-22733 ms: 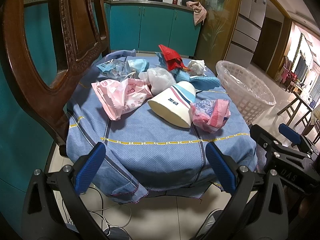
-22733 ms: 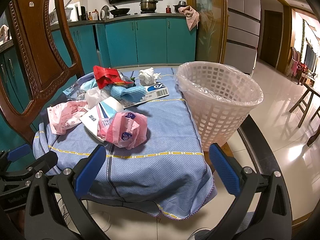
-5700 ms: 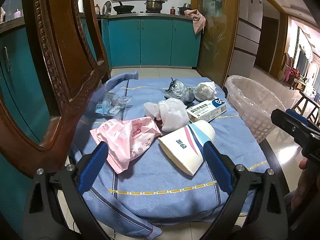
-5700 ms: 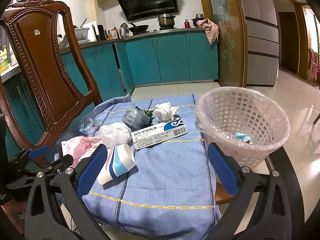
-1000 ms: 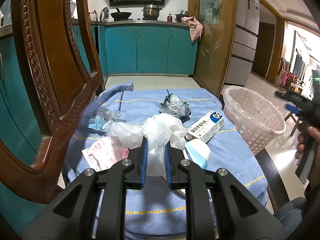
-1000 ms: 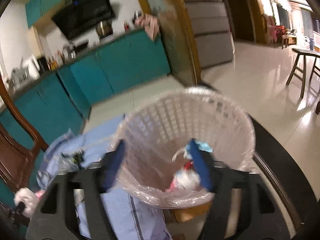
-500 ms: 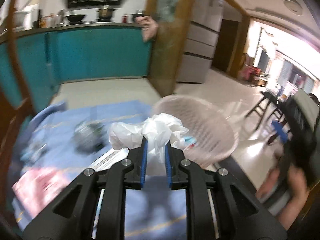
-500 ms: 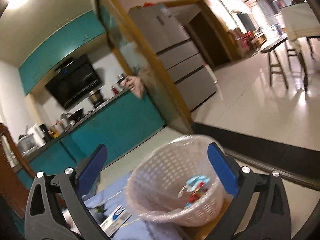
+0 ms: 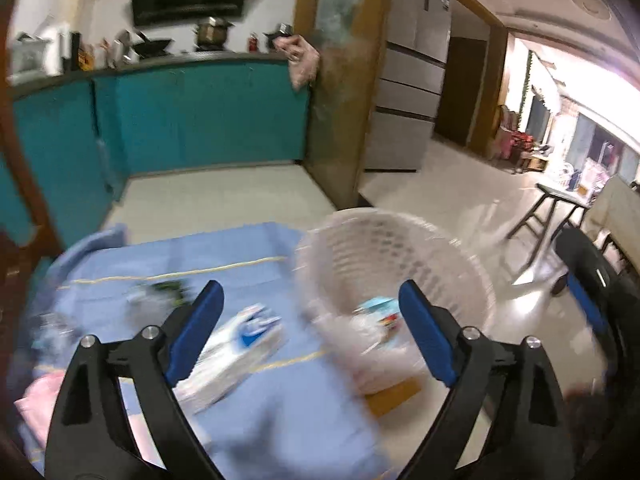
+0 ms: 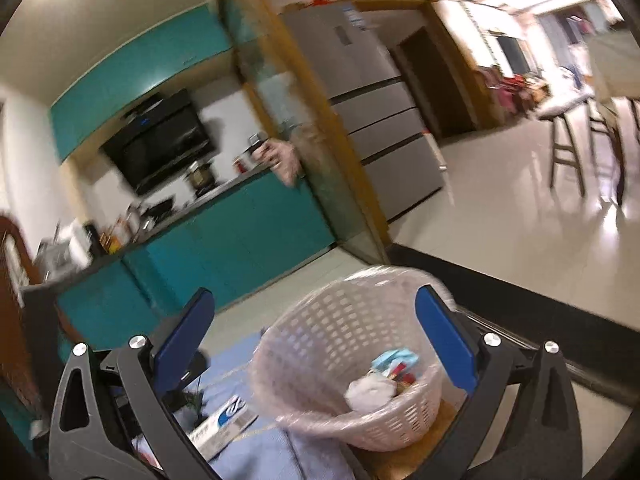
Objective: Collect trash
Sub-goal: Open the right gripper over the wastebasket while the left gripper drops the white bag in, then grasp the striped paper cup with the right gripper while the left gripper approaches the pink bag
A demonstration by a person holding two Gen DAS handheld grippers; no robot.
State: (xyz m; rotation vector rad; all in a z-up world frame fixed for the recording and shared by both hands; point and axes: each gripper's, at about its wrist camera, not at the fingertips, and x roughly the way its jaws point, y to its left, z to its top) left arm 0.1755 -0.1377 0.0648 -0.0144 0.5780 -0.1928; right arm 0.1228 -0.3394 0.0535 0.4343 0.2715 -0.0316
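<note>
My left gripper (image 9: 310,330) is open and empty, above the blue cloth (image 9: 224,252) just left of the white mesh basket (image 9: 440,248). The basket holds several pieces of trash, among them a white plastic wad (image 10: 368,390). A white and blue carton (image 9: 240,344) lies on the cloth between the left fingers, a dark crumpled wrapper (image 9: 160,292) behind it, and a pink wrapper (image 9: 40,392) at lower left. My right gripper (image 10: 312,336) is open and empty, raised above the basket (image 10: 344,328). It also shows at the right edge of the left wrist view (image 9: 588,300).
A carved wooden chair back (image 9: 24,184) rises at the left. Teal kitchen cabinets (image 9: 200,116) stand behind, a fridge (image 10: 372,120) further right. Wooden stools (image 9: 548,220) stand on the tiled floor to the right. The left wrist view is motion-blurred.
My left gripper has opened and let go of the white plastic wad, which now lies in the basket. The right gripper stays open and has tilted a little.
</note>
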